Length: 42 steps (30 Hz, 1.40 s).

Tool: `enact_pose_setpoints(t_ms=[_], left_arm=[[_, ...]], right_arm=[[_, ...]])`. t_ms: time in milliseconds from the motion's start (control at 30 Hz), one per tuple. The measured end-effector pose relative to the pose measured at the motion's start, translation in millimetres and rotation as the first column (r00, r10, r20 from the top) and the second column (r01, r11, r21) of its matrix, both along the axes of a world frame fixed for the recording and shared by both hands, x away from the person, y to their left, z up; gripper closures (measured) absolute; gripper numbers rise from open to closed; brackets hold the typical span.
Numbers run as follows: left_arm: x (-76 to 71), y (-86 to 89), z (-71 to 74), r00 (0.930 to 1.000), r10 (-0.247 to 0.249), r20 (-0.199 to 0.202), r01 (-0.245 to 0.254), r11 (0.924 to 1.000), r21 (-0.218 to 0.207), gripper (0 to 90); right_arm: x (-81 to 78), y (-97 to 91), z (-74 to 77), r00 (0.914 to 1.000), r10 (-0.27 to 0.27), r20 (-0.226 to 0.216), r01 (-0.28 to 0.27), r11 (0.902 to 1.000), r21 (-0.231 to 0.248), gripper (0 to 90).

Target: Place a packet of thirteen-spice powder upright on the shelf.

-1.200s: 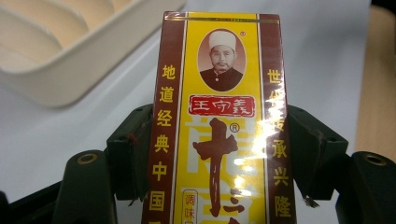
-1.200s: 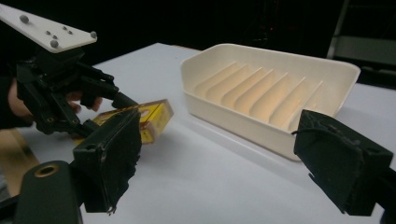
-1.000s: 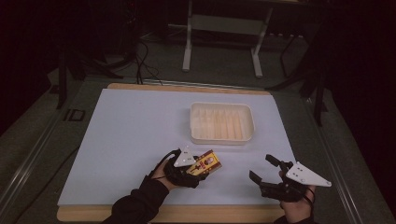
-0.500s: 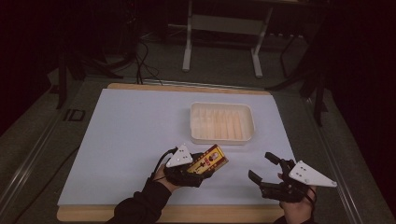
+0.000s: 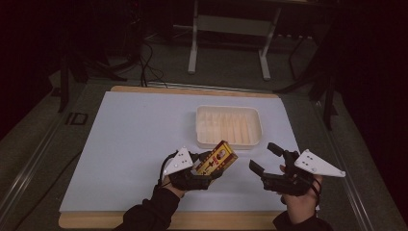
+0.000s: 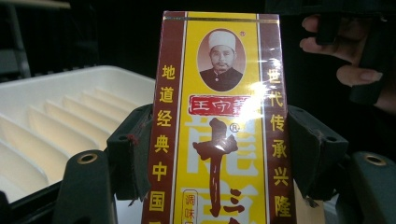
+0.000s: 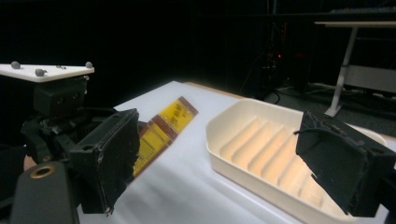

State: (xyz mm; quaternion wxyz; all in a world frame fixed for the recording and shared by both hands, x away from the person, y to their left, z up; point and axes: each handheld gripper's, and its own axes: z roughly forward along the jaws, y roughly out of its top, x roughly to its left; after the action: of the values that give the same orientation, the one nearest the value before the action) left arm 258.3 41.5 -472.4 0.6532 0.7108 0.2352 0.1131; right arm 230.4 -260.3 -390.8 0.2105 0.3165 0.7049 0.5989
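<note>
A single yellow-and-maroon box (image 5: pixel 217 159) is grasped by the left claw (image 5: pixel 204 169), its two black pads pressed against the long maroon edges, as is seen plainly in the left gripper view (image 6: pixel 217 121). The box is held clear of the white worktop (image 5: pixel 134 139), tilted with its printed face upward and its free end aimed toward the ribbed cream tray (image 5: pixel 228 126). It is held by its lower half, presumably so that the far end is left free to be lowered into the tray without the jaws fouling the rim.

The right claw (image 5: pixel 266 156) is released, with nothing between its widely parted jaws. It is poised off to the box's right, near the tray's front corner, and may be meant to steady or receive the box, though this can only be judged. In the right gripper view the box (image 7: pixel 161 128) and the tray (image 7: pixel 261 140) are seen between its two pads.

By count: one box, one tray, two claws, and one grey three-cornered plate (image 5: pixel 318 163) on each of them. The tray appears empty, though its ribbed floor is pale and somewhat washed out, so a small flat item there cannot be wholly excluded.
</note>
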Motion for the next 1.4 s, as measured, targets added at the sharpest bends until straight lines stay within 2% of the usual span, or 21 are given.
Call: enact_pose_setpoints(t_ms=[100, 133, 167, 300, 367, 433, 500, 567, 633, 667, 733, 767, 833, 867, 900, 967, 1033, 1100, 1300, 1333, 1400], left_arm=[[-0.9, -1.5, 0.9, 0.9996, 0.021, 0.021, -0.021, 0.9997, -0.016, 32.9], [-1.5, -2.1, 1.0, 0.9992, 0.030, 0.028, -0.029, 0.9994, -0.020, 32.9], [-2.4, -2.5, 0.8, 0.9981, 0.046, 0.041, -0.046, 0.9987, -0.022, 32.9], [-6.4, -4.3, -1.0, 0.9936, 0.080, 0.080, -0.076, 0.9960, -0.046, 32.9], [-9.2, -5.4, -1.9, 0.9888, 0.102, 0.109, -0.095, 0.9935, -0.063, 32.8], [-10.4, -6.4, -2.1, 0.9871, 0.108, 0.118, -0.101, 0.9929, -0.064, 32.7], [-13.6, -8.3, -2.6, 0.9813, 0.128, 0.143, -0.119, 0.9904, -0.069, 32.7], [-16.8, -9.8, -2.8, 0.9702, 0.157, 0.184, -0.145, 0.9861, -0.082, 32.6], [-18.1, -10.4, -2.2, 0.9651, 0.165, 0.203, -0.147, 0.9842, -0.098, 32.6], [-19.1, -10.6, -1.8, 0.9587, 0.180, 0.221, -0.160, 0.9816, -0.105, 32.6], [-19.3, -10.9, -1.1, 0.9604, 0.176, 0.216, -0.152, 0.9806, -0.123, 32.6], [-20.0, -11.1, -1.4, 0.9568, 0.188, 0.222, -0.161, 0.9778, -0.134, 32.6], [-20.0, -11.1, -1.4, 0.9568, 0.188, 0.222, -0.161, 0.9778, -0.134, 32.6], [-19.7, -12.1, -3.1, 0.9517, 0.206, 0.228, -0.173, 0.9729, -0.153, 32.6], [-19.6, -12.5, -3.8, 0.9506, 0.213, 0.226, -0.180, 0.9713, -0.155, 32.6], [-19.3, -13.3, -5.7, 0.9477, 0.226, 0.225, -0.193, 0.9679, -0.161, 32.6], [-18.6, -13.7, -6.9, 0.9493, 0.228, 0.217, -0.195, 0.9670, -0.164, 32.6], [-18.1, -13.5, -7.8, 0.9456, 0.241, 0.219, -0.206, 0.9639, -0.169, 32.5], [-15.9, -12.5, -11.3, 0.9453, 0.251, 0.209, -0.217, 0.9611, -0.171, 32.4], [-15.4, -12.5, -11.6, 0.9468, 0.248, 0.205, -0.217, 0.9623, -0.164, 32.4], [-15.1, -13.3, -12.0, 0.9484, 0.252, 0.193, -0.222, 0.9612, -0.164, 32.4]], right_arm=[[3.3, 12.9, 3.1, 0.9998, -0.006, 0.017, 0.007, 0.9996, -0.029, 11.6], [3.8, 17.5, 3.7, 0.9998, -0.017, 0.013, 0.017, 0.9998, -0.013, 11.1], [4.8, 21.7, 4.4, 0.9998, -0.018, -0.006, 0.018, 0.9997, 0.016, 11.1], [8.1, 36.3, 4.4, 0.9979, -0.014, -0.063, 0.019, 0.9966, 0.080, 11.1], [9.5, 42.5, 3.7, 0.9961, -0.007, -0.088, 0.016, 0.9939, 0.109, 13.9], [9.9, 45.6, 3.6, 0.9952, -0.002, -0.098, 0.014, 0.9923, 0.123, 13.9], [10.0, 53.5, 3.7, 0.9944, 0.013, -0.105, 0.002, 0.9898, 0.142, 16.7], [9.8, 61.1, 3.2, 0.9948, 0.013, -0.101, 0.001, 0.9904, 0.138, 19.3], [9.8, 65.5, 2.4, 0.9950, 0.005, -0.100, 0.010, 0.9896, 0.144, 21.9], [10.7, 67.8, 1.8, 0.9946, 0.001, -0.104, 0.014, 0.9896, 0.143, 22.6], [13.1, 72.8, 0.5, 0.9931, -0.006, -0.117, 0.024, 0.9886, 0.149, 24.6], [14.0, 74.8, 0.0, 0.9931, -0.011, -0.116, 0.028, 0.9887, 0.147, 27.3], [14.6, 76.5, -0.3, 0.9927, -0.010, -0.120, 0.028, 0.9886, 0.148, 27.3], [15.9, 82.3, -1.2, 0.9911, -0.010, -0.132, 0.031, 0.9875, 0.155, 36.5], [16.4, 84.5, -1.3, 0.9900, -0.009, -0.141, 0.030, 0.9887, 0.147, 39.8], [16.6, 87.9, -1.4, 0.9895, -0.006, -0.145, 0.029, 0.9878, 0.153, 43.8], [17.3, 90.4, -1.3, 0.9892, -0.013, -0.146, 0.035, 0.9883, 0.149, 45.2], [18.7, 91.3, -1.6, 0.9886, -0.022, -0.149, 0.045, 0.9874, 0.152, 49.4], [24.9, 92.4, -1.9, 0.9808, -0.030, -0.193, 0.059, 0.9875, 0.147, 60.8], [25.9, 92.5, -1.7, 0.9794, -0.032, -0.199, 0.061, 0.9881, 0.141, 65.3], [27.4, 92.4, -1.6, 0.9780, -0.036, -0.206, 0.064, 0.9892, 0.132, 66.3]])
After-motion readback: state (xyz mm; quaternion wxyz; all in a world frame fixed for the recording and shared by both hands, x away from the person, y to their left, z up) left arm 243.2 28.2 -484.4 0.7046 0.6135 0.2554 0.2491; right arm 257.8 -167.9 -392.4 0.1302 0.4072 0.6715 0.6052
